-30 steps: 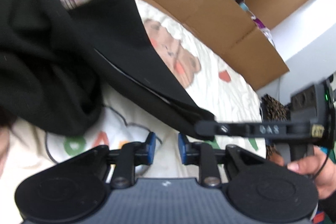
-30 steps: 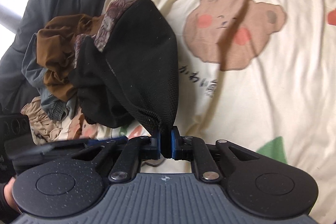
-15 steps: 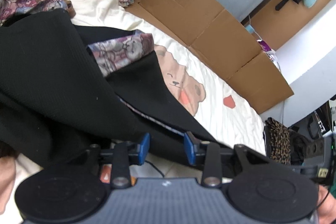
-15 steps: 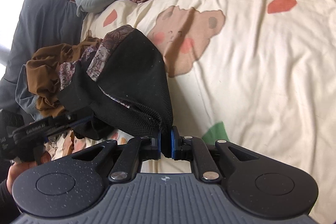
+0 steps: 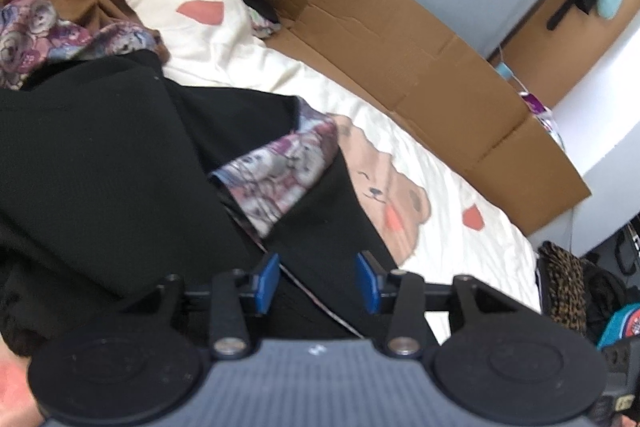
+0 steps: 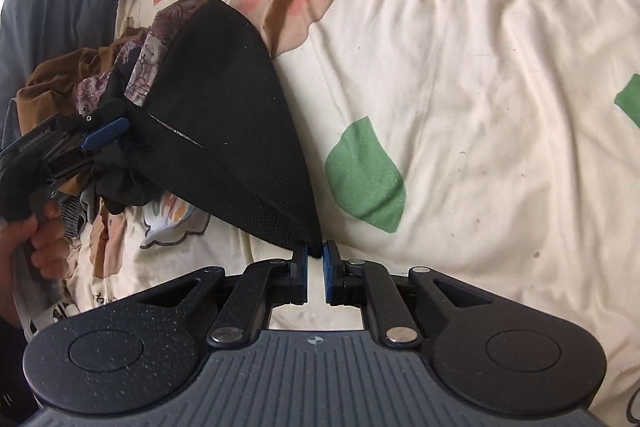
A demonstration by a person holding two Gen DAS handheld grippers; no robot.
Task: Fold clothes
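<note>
Our right gripper [image 6: 316,251] pinches the black garment's [image 6: 224,131] corner; our left gripper's [image 5: 318,281] fingers are opening around its edge; open bedsheet [image 6: 480,107] lies rightward.

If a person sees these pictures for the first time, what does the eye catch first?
First, the black garment with a floral lining, stretched above the cream bear-print bedsheet; the right hand-held gripper pinches its corner. The left hand-held gripper is opening, with black cloth between its blue pads. Behind, flattened brown cardboard lies along the bed's far edge.
</note>
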